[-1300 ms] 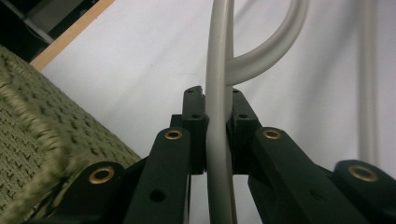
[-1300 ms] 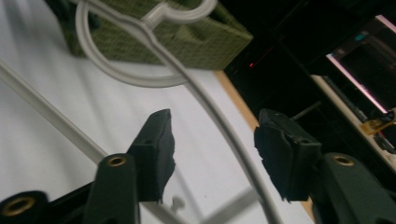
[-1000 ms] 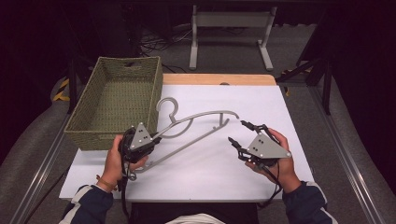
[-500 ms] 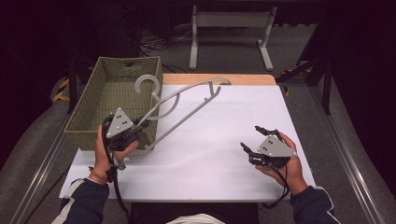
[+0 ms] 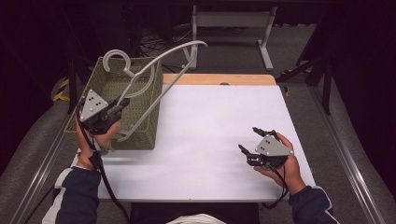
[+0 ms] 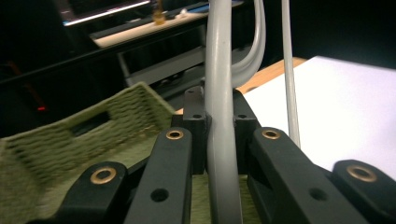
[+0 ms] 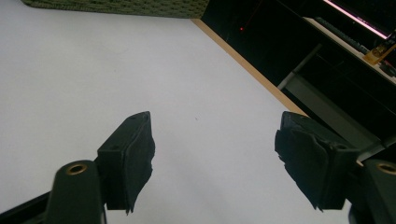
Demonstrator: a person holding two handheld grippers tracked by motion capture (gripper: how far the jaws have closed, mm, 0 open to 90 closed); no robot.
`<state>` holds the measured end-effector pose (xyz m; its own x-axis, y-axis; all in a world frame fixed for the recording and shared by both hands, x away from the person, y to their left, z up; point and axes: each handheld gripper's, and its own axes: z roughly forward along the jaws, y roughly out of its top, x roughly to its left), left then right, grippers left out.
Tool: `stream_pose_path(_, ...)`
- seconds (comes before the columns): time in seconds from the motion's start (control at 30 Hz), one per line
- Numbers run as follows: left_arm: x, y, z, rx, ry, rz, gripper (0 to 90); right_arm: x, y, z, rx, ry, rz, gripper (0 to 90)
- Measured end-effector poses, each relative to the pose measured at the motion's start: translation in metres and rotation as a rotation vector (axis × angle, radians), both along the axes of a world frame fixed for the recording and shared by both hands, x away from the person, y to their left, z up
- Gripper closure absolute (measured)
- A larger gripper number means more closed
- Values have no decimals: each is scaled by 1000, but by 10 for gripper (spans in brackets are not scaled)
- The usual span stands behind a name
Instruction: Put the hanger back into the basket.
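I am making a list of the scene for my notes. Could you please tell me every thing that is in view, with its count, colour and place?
hanger: 1, grey, lifted in the air over the basket, hook end up and to the left
basket: 1, olive green, woven, on the left side of the table
table: 1, white top with a wooden strip along the far edge
metal frame: 1, light grey, on the floor behind the table
left gripper: 1, black with a grey plate, over the basket, shut on the hanger's arm
right gripper: 1, black with a grey plate, low over the table's right side, jaws have just been opening, nothing between them
sleeves: 2, dark blue, at the near edge
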<state>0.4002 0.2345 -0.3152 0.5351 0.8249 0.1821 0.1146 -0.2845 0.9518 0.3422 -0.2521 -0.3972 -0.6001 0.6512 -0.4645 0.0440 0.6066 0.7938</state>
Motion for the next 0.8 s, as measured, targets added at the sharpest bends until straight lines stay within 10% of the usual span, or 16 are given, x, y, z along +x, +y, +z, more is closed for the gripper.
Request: stream_pose_path(0.8, 67, 64, 8, 171, 120, 192, 823, 6, 4, -7, -2, 55, 8, 266)
